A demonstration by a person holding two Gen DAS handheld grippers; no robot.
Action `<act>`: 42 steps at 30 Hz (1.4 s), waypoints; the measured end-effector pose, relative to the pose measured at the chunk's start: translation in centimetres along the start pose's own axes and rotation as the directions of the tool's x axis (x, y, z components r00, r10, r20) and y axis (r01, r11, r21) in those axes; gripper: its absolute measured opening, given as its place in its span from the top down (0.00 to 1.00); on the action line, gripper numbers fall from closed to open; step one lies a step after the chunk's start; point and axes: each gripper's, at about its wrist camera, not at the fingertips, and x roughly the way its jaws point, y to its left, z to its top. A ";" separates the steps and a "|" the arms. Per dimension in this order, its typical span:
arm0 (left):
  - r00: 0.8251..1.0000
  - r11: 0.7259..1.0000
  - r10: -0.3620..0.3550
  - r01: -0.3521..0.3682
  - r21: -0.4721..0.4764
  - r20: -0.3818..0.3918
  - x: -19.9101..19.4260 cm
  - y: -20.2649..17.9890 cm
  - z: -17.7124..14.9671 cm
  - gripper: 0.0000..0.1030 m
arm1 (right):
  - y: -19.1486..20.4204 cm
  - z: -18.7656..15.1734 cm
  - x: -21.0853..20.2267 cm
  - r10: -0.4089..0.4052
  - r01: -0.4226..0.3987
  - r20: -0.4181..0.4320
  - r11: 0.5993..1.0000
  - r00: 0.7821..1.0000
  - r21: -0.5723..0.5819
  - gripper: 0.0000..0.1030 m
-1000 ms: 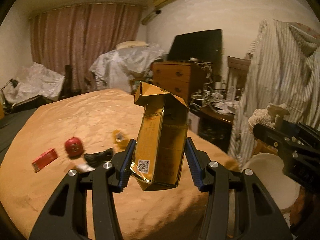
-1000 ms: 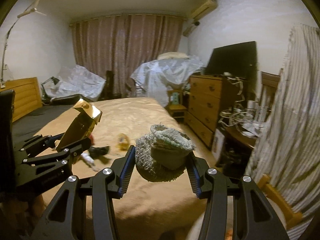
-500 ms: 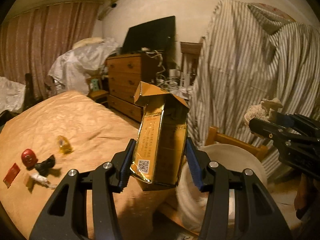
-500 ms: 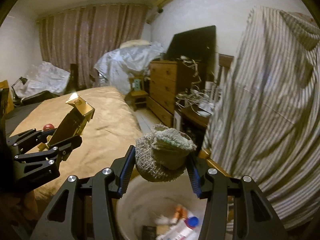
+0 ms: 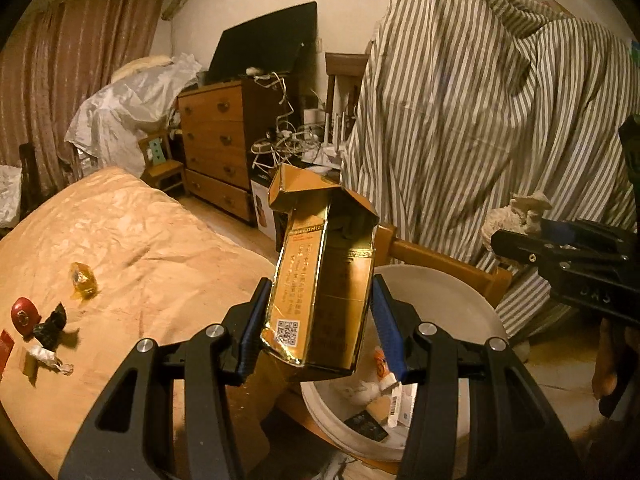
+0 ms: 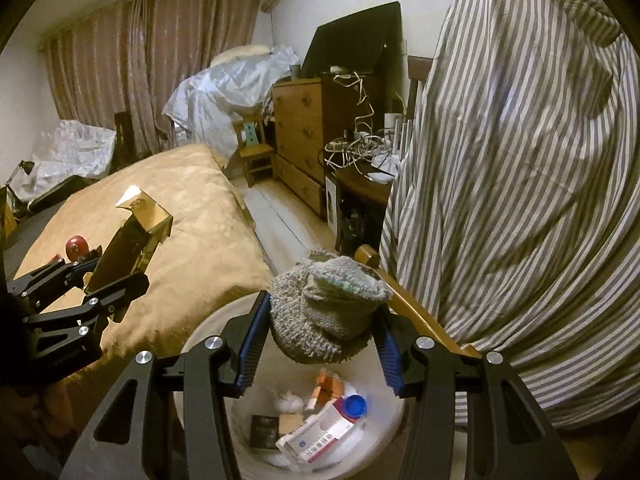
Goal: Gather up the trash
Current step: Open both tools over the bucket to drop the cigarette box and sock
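My left gripper (image 5: 318, 330) is shut on a crumpled gold carton (image 5: 320, 276), held at the near rim of a white trash bin (image 5: 448, 292). My right gripper (image 6: 318, 346) is shut on a grey knitted rag (image 6: 326, 316), held above the same bin (image 6: 208, 328), which holds a medicine box, a blue cap and other scraps. The left gripper with the carton (image 6: 128, 244) shows in the right wrist view, over the bed edge. The right gripper with the rag (image 5: 516, 216) shows at the right of the left wrist view.
Several bits of trash lie on the tan bed (image 5: 120, 240): a red round thing (image 5: 24, 312), a yellow wrapper (image 5: 82, 284), a black scrap (image 5: 50, 326). A wooden frame (image 5: 436, 256) under striped cloth (image 6: 520, 160) stands behind the bin. A dresser (image 5: 216, 144) stands beyond.
Both grippers swung right from over the bed to the bin, keeping hold of the carton and rag. The bin's contents now show fully under the right gripper.
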 end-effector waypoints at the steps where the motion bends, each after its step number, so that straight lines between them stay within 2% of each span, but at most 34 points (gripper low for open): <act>1: 1.000 1.000 -0.002 0.002 0.000 -0.006 0.2 -0.1 0.0 0.54 | 0.0 0.0 0.1 0.000 0.000 -0.002 1.000 1.000 -0.004 0.51; 8: 0.998 0.999 -0.026 0.028 0.031 -0.052 1.3 -1.1 0.1 0.53 | 0.7 0.3 0.7 0.018 -0.018 -0.037 1.000 0.999 -0.003 0.51; 12: 0.990 0.995 -0.063 0.073 0.075 -0.127 2.5 -1.9 0.7 0.53 | -0.1 0.8 1.9 0.062 -0.061 -0.120 0.998 0.991 0.011 0.51; 16: 0.973 0.987 -0.097 0.121 0.106 -0.209 3.6 -2.2 1.2 0.53 | -0.5 1.1 3.5 0.093 -0.092 -0.231 0.996 0.968 0.014 0.51; 20: 0.946 0.975 -0.126 0.174 0.141 -0.300 4.9 -2.7 2.0 0.53 | -1.1 1.5 5.7 0.135 -0.139 -0.356 0.990 0.925 0.013 0.51; 24: 0.903 0.961 -0.146 0.227 0.159 -0.404 6.6 -2.8 2.6 0.53 | -1.2 1.7 6.9 0.154 -0.165 -0.435 0.986 0.887 0.012 0.51; 26: 0.891 0.959 -0.138 0.228 0.166 -0.432 7.2 -2.8 2.6 0.53 | -1.3 2.0 7.6 0.164 -0.176 -0.465 0.984 0.870 0.018 0.51; 27: 0.884 0.957 -0.132 0.231 0.173 -0.449 7.5 -2.8 2.7 0.53 | -1.4 2.1 7.6 0.166 -0.178 -0.472 0.984 0.866 0.021 0.51; 29: 0.855 0.950 -0.150 0.263 0.166 -0.496 8.3 -2.8 2.5 0.53 | -1.5 2.1 8.1 0.175 -0.186 -0.491 0.982 0.853 0.027 0.51; 31: 0.835 0.946 -0.159 0.281 0.159 -0.527 8.8 -2.8 2.2 0.53 | -1.7 1.8 8.1 0.176 -0.185 -0.496 0.982 0.850 0.031 0.51; 33: 0.824 0.946 -0.158 0.285 0.156 -0.545 9.2 -2.7 1.8 0.53 | -1.7 1.5 8.3 0.184 -0.190 -0.502 0.981 0.845 0.038 0.51; 37: 0.821 0.948 -0.157 0.280 0.148 -0.548 9.7 -2.5 1.5 0.52 | -1.6 1.2 8.7 0.191 -0.197 -0.507 0.980 0.840 0.043 0.51; 42: 0.833 0.951 -0.141 0.264 0.159 -0.535 9.6 -2.8 1.5 0.49 | -1.6 1.0 8.8 0.194 -0.198 -0.505 0.979 0.841 0.046 0.48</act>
